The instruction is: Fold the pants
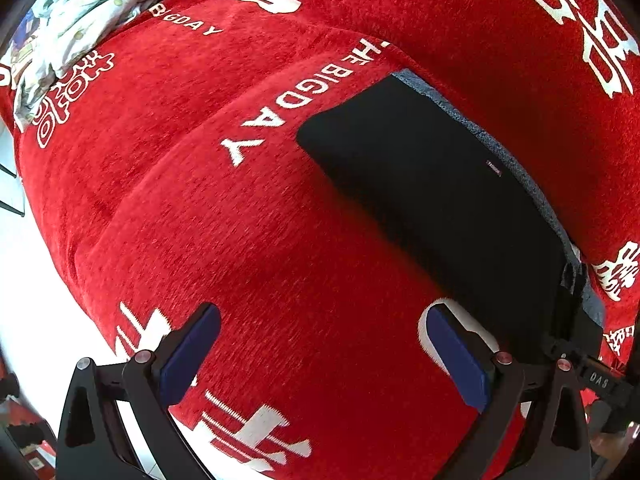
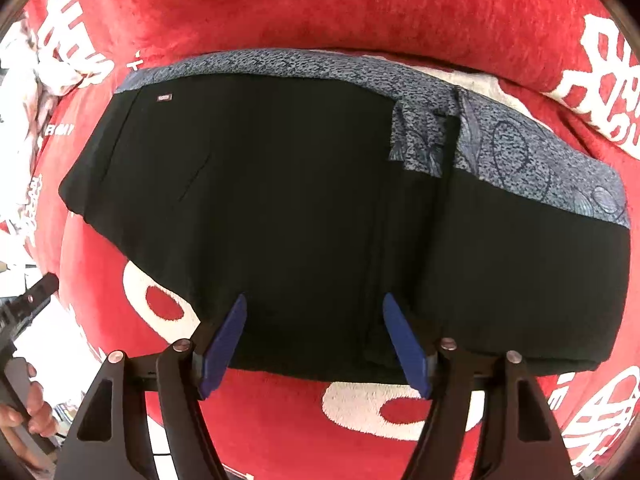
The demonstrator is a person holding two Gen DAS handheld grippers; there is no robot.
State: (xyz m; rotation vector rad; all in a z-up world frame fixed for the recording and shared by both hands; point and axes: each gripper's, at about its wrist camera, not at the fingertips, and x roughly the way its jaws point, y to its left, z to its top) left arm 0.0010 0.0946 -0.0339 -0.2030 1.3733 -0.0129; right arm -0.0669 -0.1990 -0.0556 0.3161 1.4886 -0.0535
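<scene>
Right wrist view: right tool at 6 o'clock, blue pads wide apart, nothing pinched, poised over the near hem of the folded black pants. Patterned grey-blue waistband toward 1 o'clock. Left wrist view: left tool wide, empty, above red blanket; pants at 3 o'clock; crumpled pale cloth at 11.

Small tag on the black pants: lettering too tiny to read. Near end of the pants hidden behind a finger of the left hand-held gripper. Red cover cut off at every edge, white characters clipped mid-stroke. Patterned cloth cropped at the top left corner. Hand at the lower left edge only partly showing, blurred.
</scene>
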